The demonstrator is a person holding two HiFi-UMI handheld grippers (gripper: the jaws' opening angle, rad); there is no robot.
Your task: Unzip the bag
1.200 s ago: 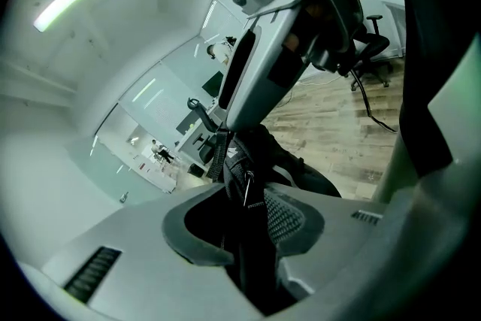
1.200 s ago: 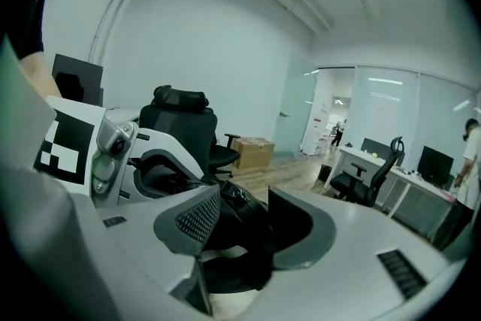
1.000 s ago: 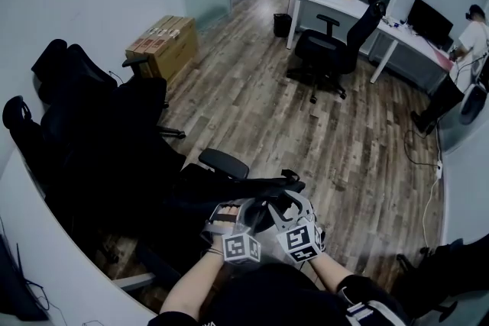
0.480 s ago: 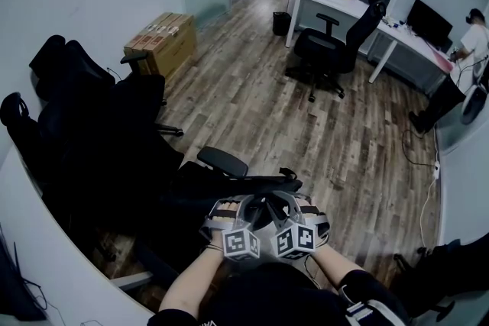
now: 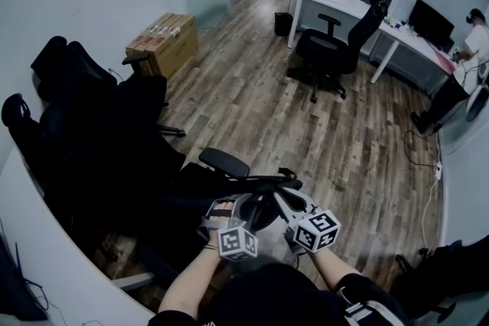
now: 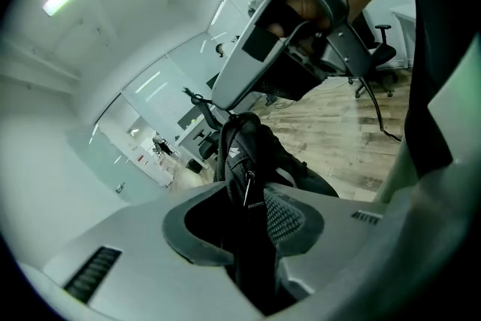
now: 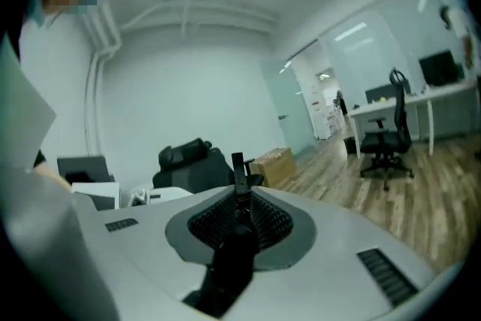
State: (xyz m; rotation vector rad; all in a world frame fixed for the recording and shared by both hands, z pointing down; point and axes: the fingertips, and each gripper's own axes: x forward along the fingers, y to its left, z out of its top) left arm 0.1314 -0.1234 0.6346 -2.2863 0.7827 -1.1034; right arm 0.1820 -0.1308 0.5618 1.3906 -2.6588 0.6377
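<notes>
A black bag (image 5: 200, 198) rests on a dark office chair just in front of me. My left gripper (image 5: 243, 207) is shut on a fold of the bag's black fabric (image 6: 252, 237), with a thin metal zipper pull (image 6: 246, 188) hanging just past the pads. My right gripper (image 5: 269, 202) sits close beside it; its jaws have just been closing, and a narrow black pull tab (image 7: 238, 171) now stands pinched between its pads. In the left gripper view the right gripper's body (image 6: 293, 41) and the hand holding it fill the upper middle.
Dark office chairs (image 5: 92, 111) crowd the left, one armrest (image 5: 224, 162) right by the bag. A cardboard box (image 5: 163, 40) stands by the wall, and a white desk (image 5: 359, 11) with a black chair (image 5: 332, 50) is farther off. A person (image 5: 466, 50) sits at far right.
The right gripper has rolled, swinging its marker cube out to the right, and its jaws have closed on the black tab. The left gripper has stayed put on the bag.
</notes>
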